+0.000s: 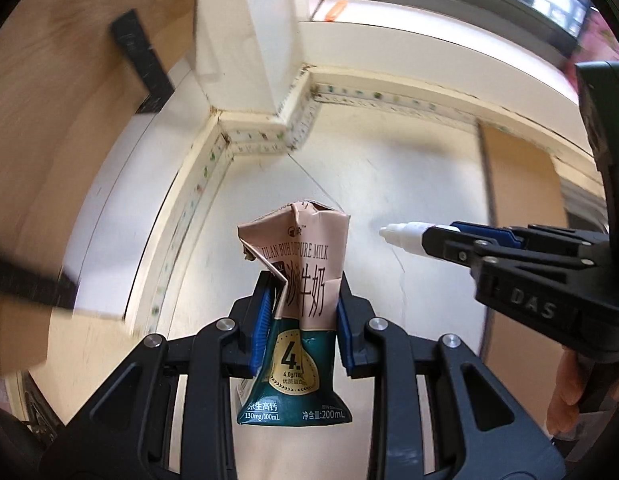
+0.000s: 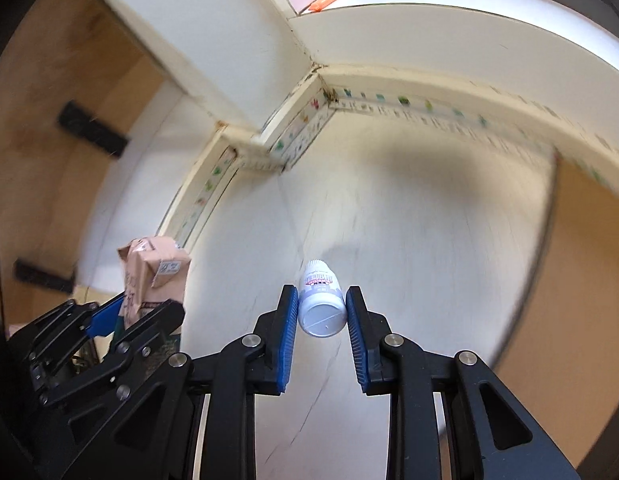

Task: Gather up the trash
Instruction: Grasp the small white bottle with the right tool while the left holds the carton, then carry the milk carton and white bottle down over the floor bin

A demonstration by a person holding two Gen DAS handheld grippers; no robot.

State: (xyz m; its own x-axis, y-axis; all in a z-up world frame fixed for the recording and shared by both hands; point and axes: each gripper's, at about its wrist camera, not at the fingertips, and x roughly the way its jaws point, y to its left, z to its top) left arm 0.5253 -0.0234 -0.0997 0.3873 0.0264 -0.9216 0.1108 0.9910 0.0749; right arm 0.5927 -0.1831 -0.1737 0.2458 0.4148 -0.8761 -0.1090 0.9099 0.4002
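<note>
My left gripper (image 1: pixel 303 286) is shut on a crushed pink and green milk carton (image 1: pixel 297 264) and holds it up above the pale floor. The carton also shows at the left of the right wrist view (image 2: pixel 153 276), in the left gripper (image 2: pixel 139 314). My right gripper (image 2: pixel 321 300) is shut on a small white plastic bottle (image 2: pixel 321 306), cap pointing away. In the left wrist view the right gripper (image 1: pixel 431 242) comes in from the right with the bottle (image 1: pixel 403 236) sticking out leftward, level with the carton's top.
A white wall corner with a patterned skirting strip (image 1: pixel 269 136) stands ahead. A wooden panel with black bars (image 1: pixel 141 60) is on the left. A tan wooden surface (image 2: pixel 581 280) lies to the right. The pale floor (image 2: pixel 409 220) spreads below both grippers.
</note>
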